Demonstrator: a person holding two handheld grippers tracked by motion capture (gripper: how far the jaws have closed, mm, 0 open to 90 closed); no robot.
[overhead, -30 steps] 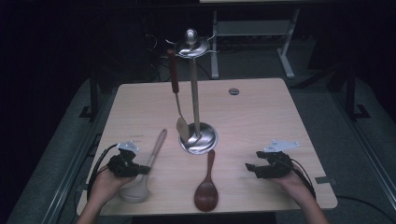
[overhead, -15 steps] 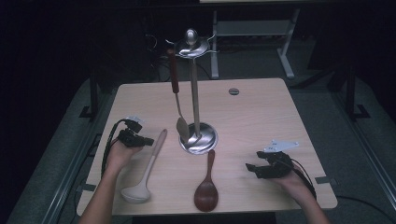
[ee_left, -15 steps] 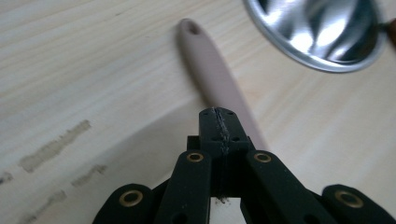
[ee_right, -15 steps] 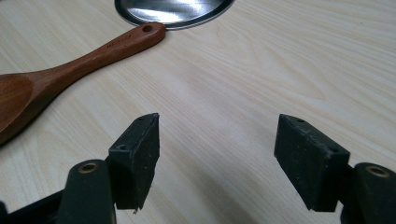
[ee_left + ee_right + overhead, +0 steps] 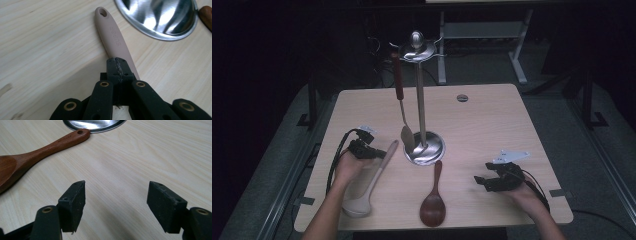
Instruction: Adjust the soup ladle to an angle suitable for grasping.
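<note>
I count three utensils: a pale spatula [image 5: 371, 179] and a wooden spoon [image 5: 434, 199] lying on the light wood counter [image 5: 492, 125], and one hanging on the steel stand [image 5: 420, 100]. My left hand-held gripper [image 5: 117, 68] is closed empty over the spatula's handle; my right hand-held gripper [image 5: 116, 205] gapes over bare wood, the room dark.

Embossed "SUPOR" on the pale spatula handle [image 5: 115, 37], faint unreadable imprint on the wooden spoon handle [image 5: 65, 140]

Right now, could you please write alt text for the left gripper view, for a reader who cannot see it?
The left gripper, jaws shut together, sits over the handle of a pale pink spoon lying on a light wooden table. The handle's end has a hanging hole, and the shiny round base of a metal stand lies just beyond it.
</note>
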